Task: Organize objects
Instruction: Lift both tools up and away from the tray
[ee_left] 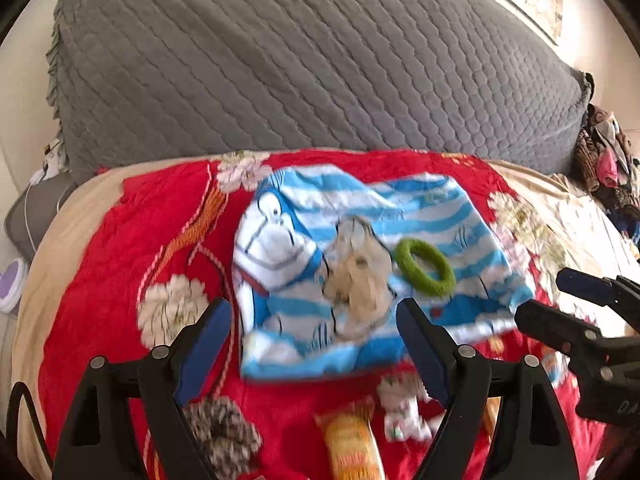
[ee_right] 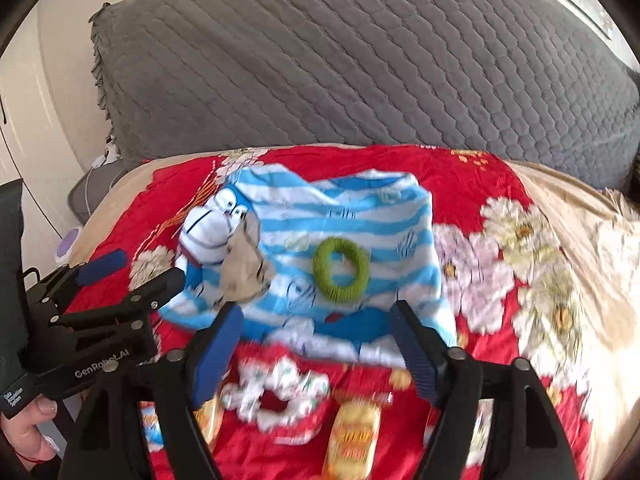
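Hovering with jaws spread wide and empty, the left gripper and right gripper face the striped blue cloth. On the cloth lie a green hair ring and, just beside it, a beige crumpled scrap; nearer than the cloth sits a yellow packet. Pinching the ring may snag the cloth beneath and drag everything.

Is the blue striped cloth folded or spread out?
Spread, loosely: the blue striped cloth lies rumpled on the red blanket, green ring on top.
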`<state>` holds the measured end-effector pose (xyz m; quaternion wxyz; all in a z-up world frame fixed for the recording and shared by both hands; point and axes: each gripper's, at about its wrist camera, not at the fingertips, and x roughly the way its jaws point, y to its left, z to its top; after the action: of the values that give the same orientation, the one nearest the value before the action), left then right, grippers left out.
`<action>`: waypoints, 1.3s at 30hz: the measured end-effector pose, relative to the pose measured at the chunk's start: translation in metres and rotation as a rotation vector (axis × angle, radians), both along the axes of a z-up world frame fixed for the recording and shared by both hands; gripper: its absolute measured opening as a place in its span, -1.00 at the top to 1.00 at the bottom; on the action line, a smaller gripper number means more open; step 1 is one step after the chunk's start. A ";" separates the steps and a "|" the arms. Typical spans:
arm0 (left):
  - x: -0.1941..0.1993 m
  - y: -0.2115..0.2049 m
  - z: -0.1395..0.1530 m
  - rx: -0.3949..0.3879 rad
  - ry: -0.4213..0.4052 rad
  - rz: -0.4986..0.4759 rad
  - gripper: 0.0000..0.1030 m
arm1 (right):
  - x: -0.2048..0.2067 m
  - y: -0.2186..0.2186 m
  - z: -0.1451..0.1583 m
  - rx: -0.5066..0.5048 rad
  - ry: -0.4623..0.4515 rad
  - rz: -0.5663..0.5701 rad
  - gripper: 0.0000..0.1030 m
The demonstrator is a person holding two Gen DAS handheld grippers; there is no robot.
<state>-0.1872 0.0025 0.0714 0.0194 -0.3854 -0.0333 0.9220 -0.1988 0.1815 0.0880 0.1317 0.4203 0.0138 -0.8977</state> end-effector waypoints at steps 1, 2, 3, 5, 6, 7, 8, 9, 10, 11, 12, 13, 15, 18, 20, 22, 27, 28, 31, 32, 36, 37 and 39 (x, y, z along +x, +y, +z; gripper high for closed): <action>0.007 0.001 -0.002 -0.002 -0.004 -0.001 -0.66 | 0.007 0.001 -0.003 -0.004 -0.007 -0.010 -0.60; 0.015 0.001 -0.005 -0.003 -0.007 -0.001 -0.66 | 0.016 0.004 -0.007 -0.015 -0.011 -0.024 -0.66; 0.022 0.000 -0.008 0.001 -0.010 -0.006 -0.67 | 0.021 0.005 -0.010 -0.022 -0.015 -0.031 -0.71; 0.035 0.000 -0.013 0.003 -0.020 -0.003 -0.81 | 0.033 0.009 -0.018 -0.030 -0.032 -0.045 -0.75; 0.041 -0.001 -0.017 0.004 -0.028 -0.005 -1.00 | 0.038 0.010 -0.022 -0.029 -0.040 -0.054 -0.77; 0.050 -0.003 -0.021 0.008 -0.029 -0.003 -1.00 | 0.043 0.011 -0.026 -0.028 -0.050 -0.058 -0.78; 0.055 -0.004 -0.023 0.008 -0.034 -0.009 -1.00 | 0.047 0.011 -0.029 -0.031 -0.057 -0.060 -0.81; 0.062 -0.006 -0.025 0.007 -0.029 -0.009 -1.00 | 0.051 0.012 -0.032 -0.030 -0.063 -0.063 -0.84; 0.064 -0.007 -0.026 0.006 -0.026 -0.007 -1.00 | 0.055 0.012 -0.034 -0.034 -0.062 -0.065 -0.84; 0.067 -0.008 -0.028 0.004 -0.035 -0.013 -1.00 | 0.059 0.013 -0.035 -0.039 -0.058 -0.075 -0.91; 0.069 -0.009 -0.029 0.000 -0.041 -0.016 -1.00 | 0.063 0.014 -0.036 -0.043 -0.058 -0.077 -0.98; 0.072 -0.011 -0.029 -0.003 -0.040 -0.011 -1.00 | 0.066 0.013 -0.037 -0.049 -0.057 -0.071 -0.98; 0.079 -0.014 -0.029 -0.008 -0.037 -0.008 -1.00 | 0.072 0.013 -0.040 -0.052 -0.059 -0.070 -0.98; 0.090 -0.018 -0.032 -0.010 -0.043 -0.003 -1.00 | 0.080 0.014 -0.044 -0.060 -0.060 -0.088 -0.98; 0.098 -0.020 -0.033 -0.005 -0.045 -0.006 -1.00 | 0.086 0.015 -0.048 -0.065 -0.067 -0.095 -0.98; 0.105 -0.023 -0.035 -0.009 -0.043 -0.003 -1.00 | 0.092 0.015 -0.051 -0.048 -0.065 -0.090 -0.98; 0.118 -0.027 -0.040 -0.001 -0.045 -0.002 -1.00 | 0.106 0.018 -0.056 -0.039 -0.067 -0.094 -0.98; 0.120 -0.027 -0.042 -0.005 -0.050 -0.001 -1.00 | 0.109 0.018 -0.056 -0.032 -0.063 -0.098 -0.98; 0.130 -0.025 -0.046 -0.009 -0.049 -0.005 -1.00 | 0.113 0.018 -0.055 -0.020 -0.062 -0.095 -0.98; 0.134 -0.025 -0.047 -0.006 -0.046 -0.006 -1.00 | 0.116 0.018 -0.054 -0.010 -0.058 -0.096 -0.98; 0.144 -0.023 -0.050 -0.008 -0.057 -0.006 -1.00 | 0.124 0.017 -0.053 -0.001 -0.059 -0.088 -0.98; 0.146 -0.022 -0.050 -0.009 -0.057 -0.010 -1.00 | 0.126 0.017 -0.053 -0.001 -0.058 -0.087 -0.98; 0.150 -0.022 -0.049 -0.016 -0.053 -0.009 -1.00 | 0.130 0.016 -0.051 0.005 -0.052 -0.085 -0.98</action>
<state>-0.0374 -0.0193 0.0227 0.0197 -0.4099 -0.0245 0.9116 -0.0689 0.1970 0.0366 0.0926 0.4439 -0.0054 -0.8913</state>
